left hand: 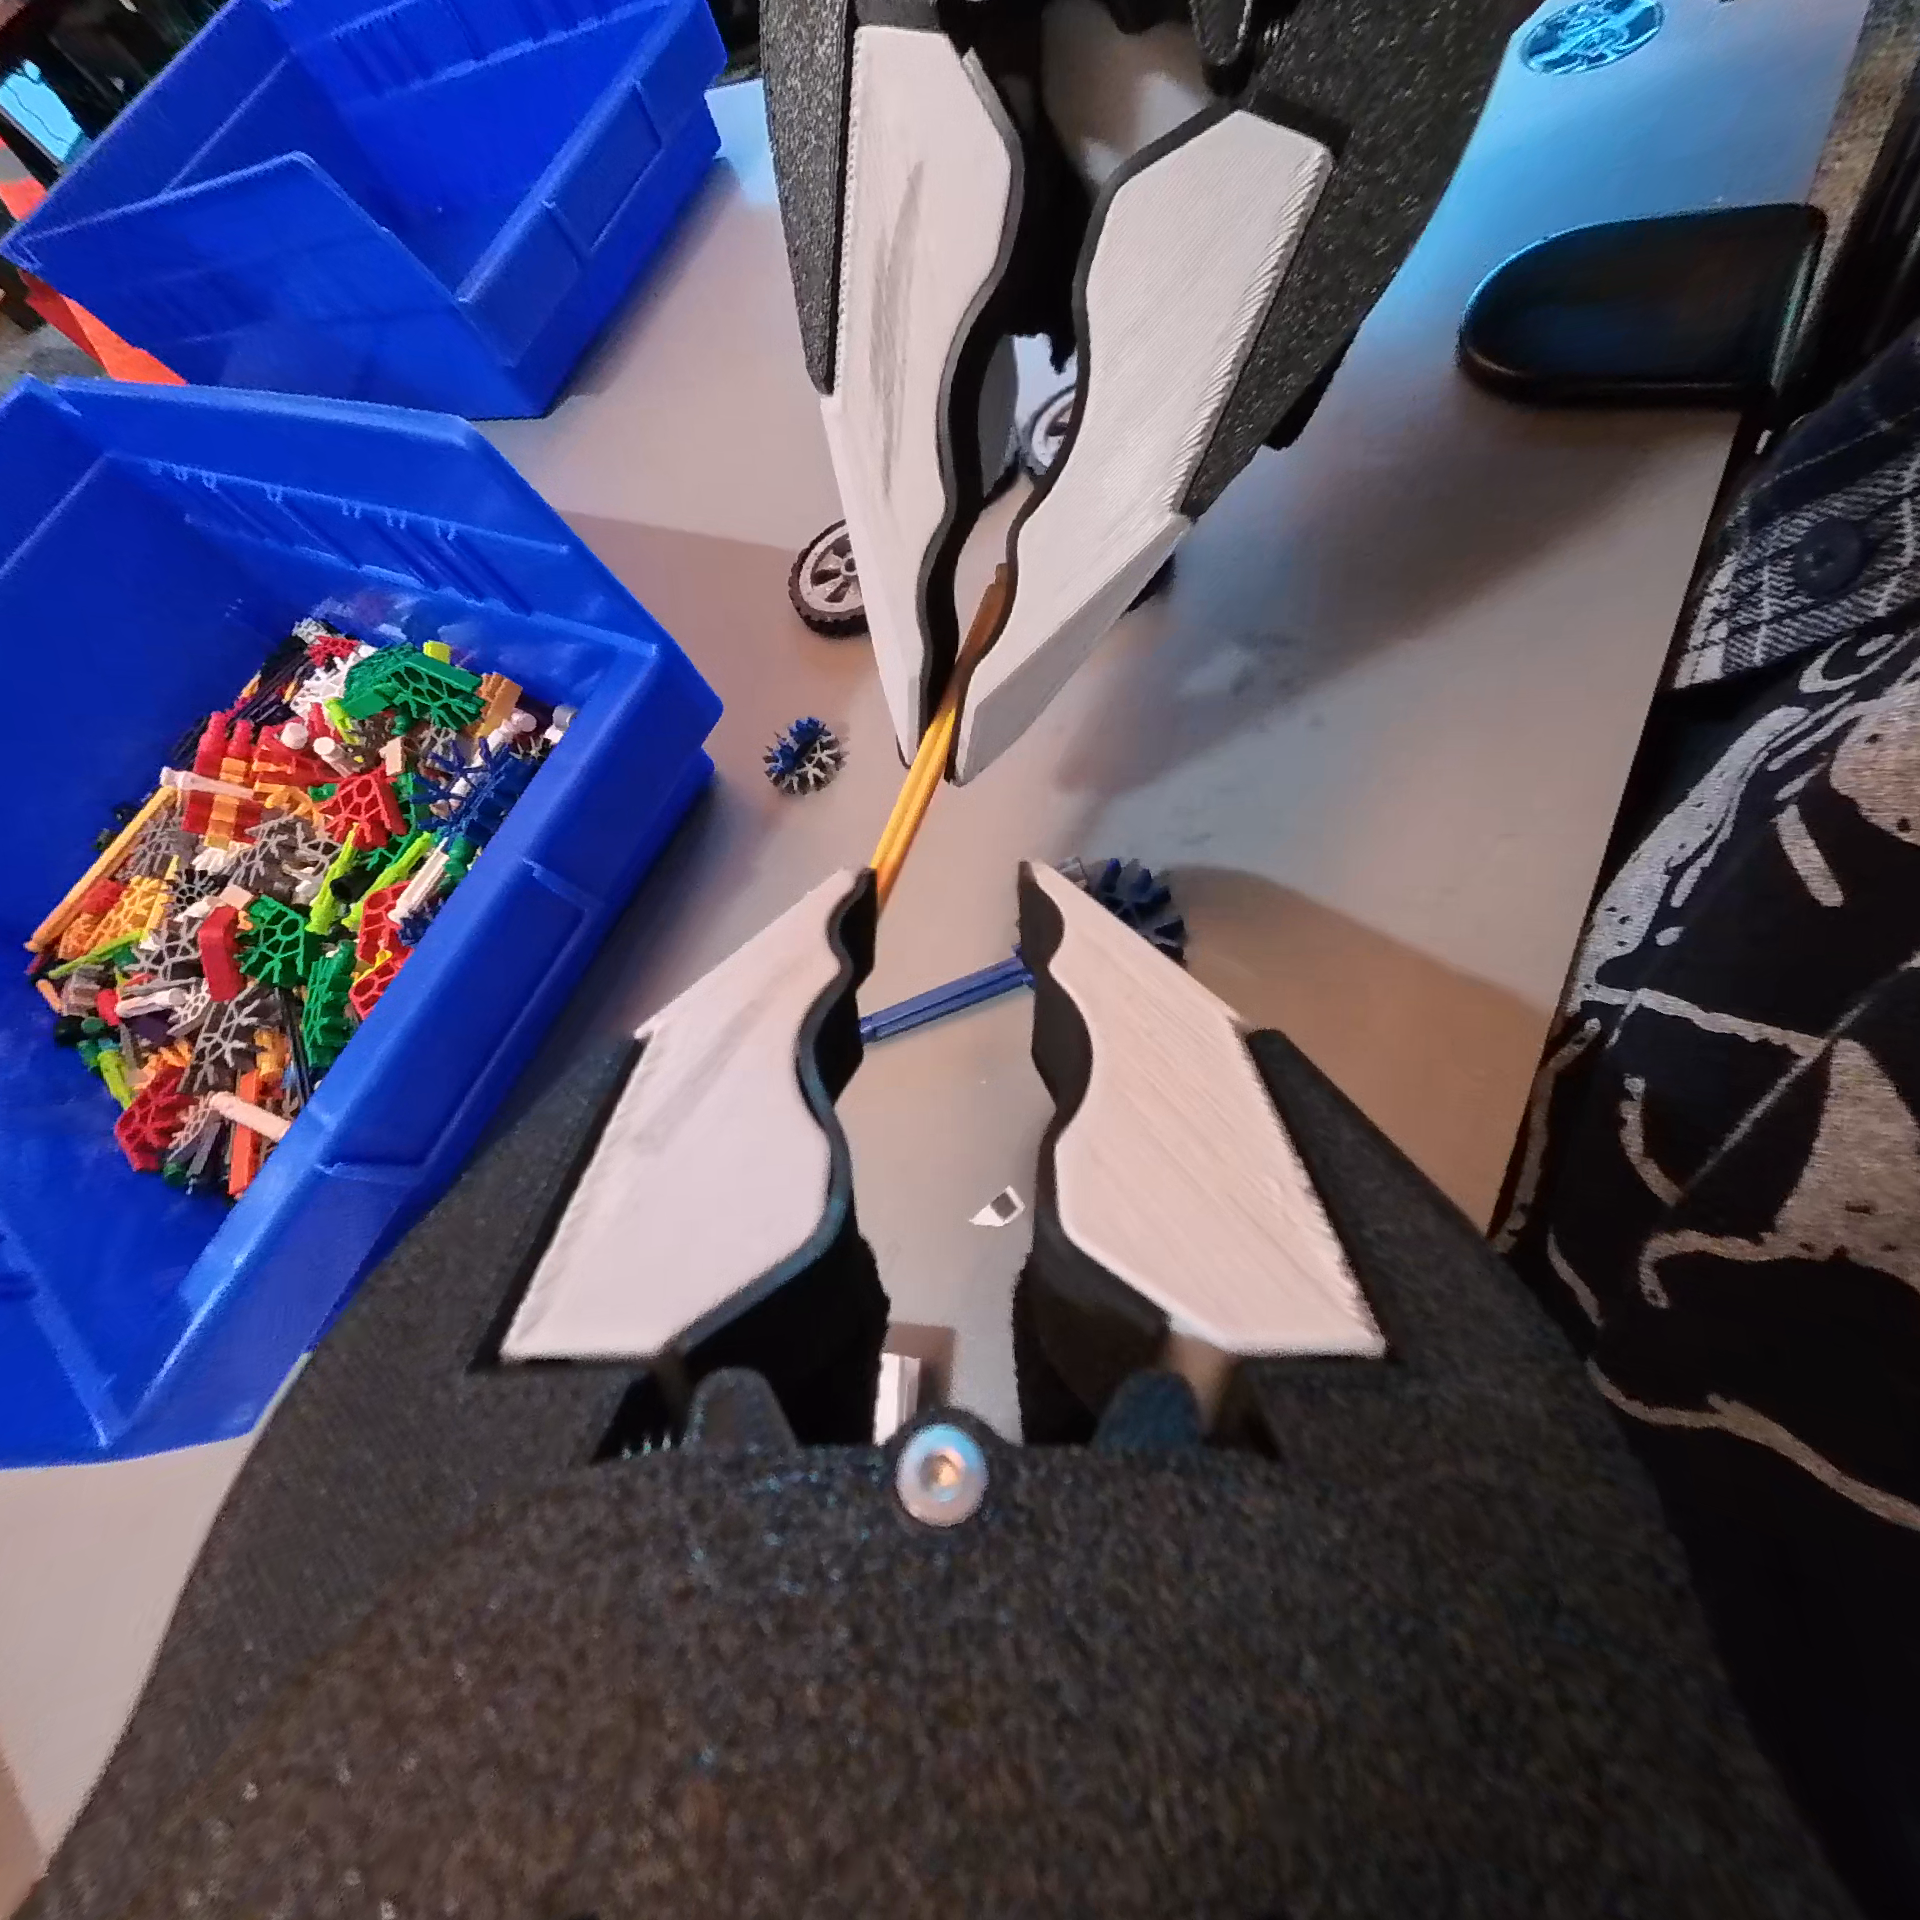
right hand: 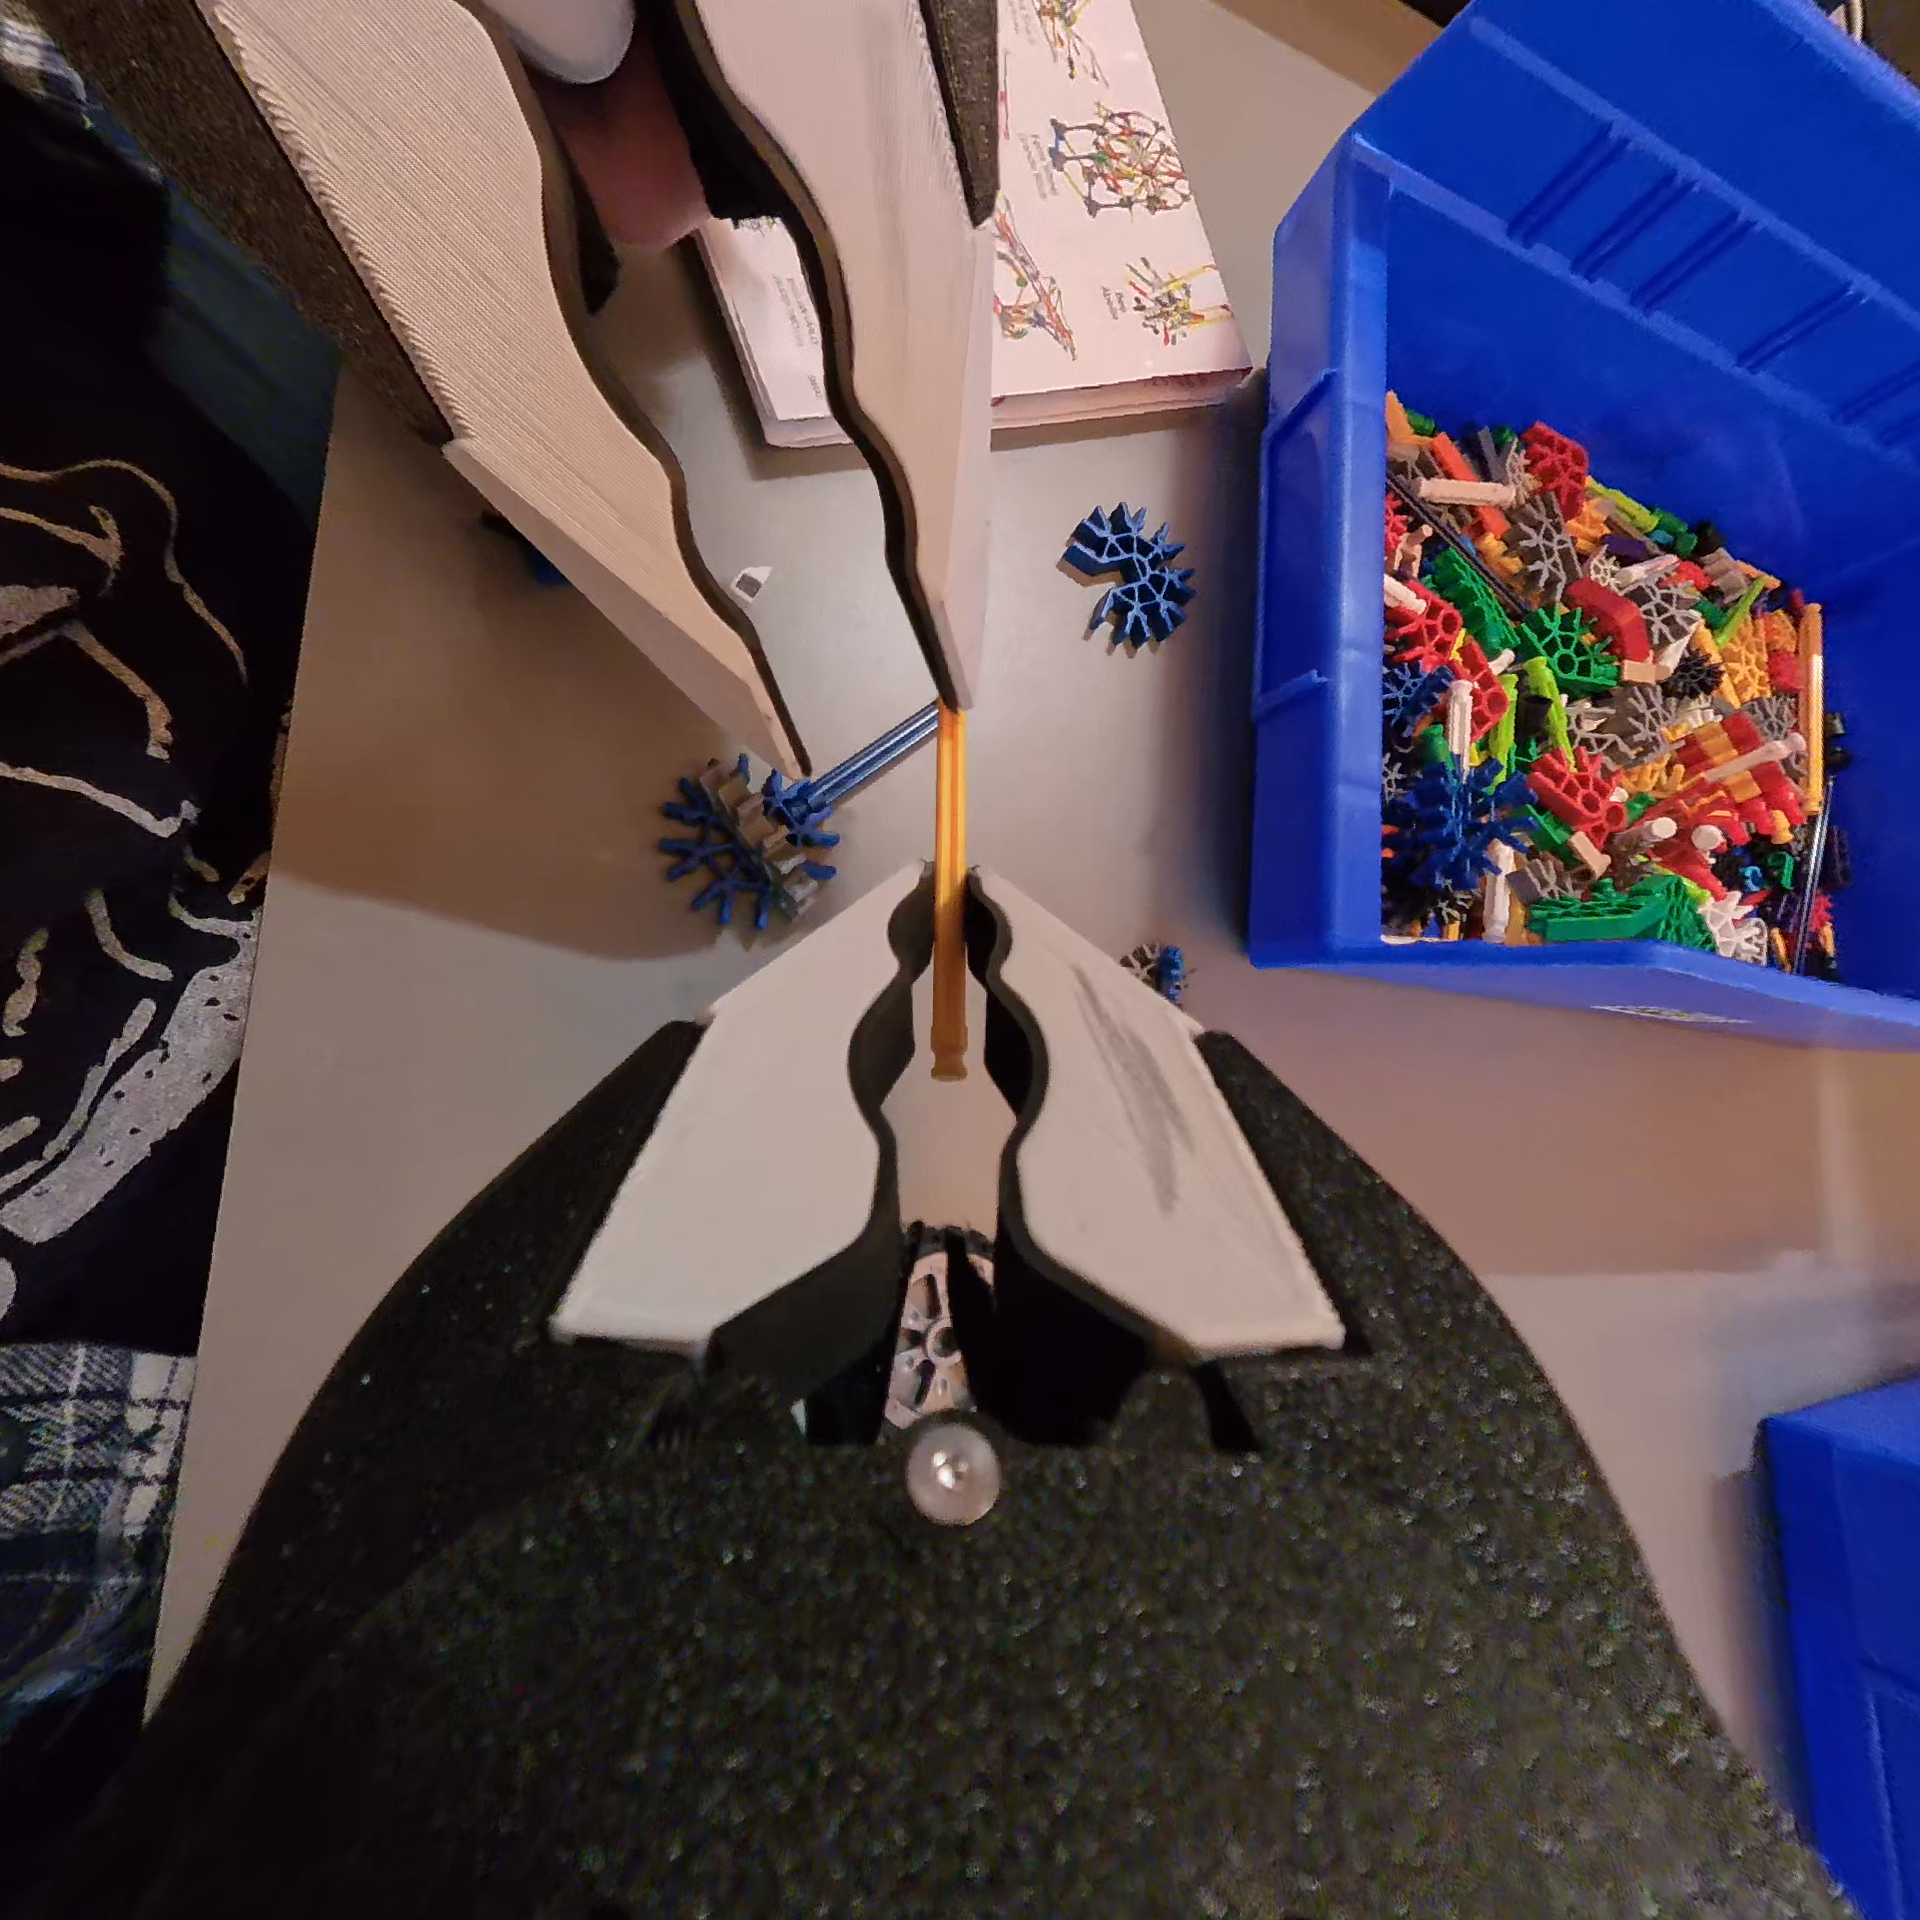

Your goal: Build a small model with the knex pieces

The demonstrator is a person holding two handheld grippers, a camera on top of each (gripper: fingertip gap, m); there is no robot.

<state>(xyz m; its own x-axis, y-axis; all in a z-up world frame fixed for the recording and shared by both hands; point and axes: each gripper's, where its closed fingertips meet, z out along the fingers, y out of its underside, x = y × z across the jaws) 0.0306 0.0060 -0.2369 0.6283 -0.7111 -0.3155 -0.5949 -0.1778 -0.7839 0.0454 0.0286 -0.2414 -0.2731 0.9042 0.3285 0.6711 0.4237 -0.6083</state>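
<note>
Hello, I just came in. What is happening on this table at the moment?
A person holds two grippers that face each other over a grey table. The right gripper is shut on a yellow rod. The left gripper is open, and the rod's far end reaches one of its fingertips. Under them lie a blue rod with blue connectors and a small wheel. A blue bin of mixed coloured pieces stands beside them.

Dim, warm indoor light. Soft shadows fall across the tabletop (left hand: 1299, 665) toward 6 o'clock. Wide-angle distortion bends both views' edges. The blue bin (right hand: 1849, 1621) at 4 o'clock is blurred.
</note>
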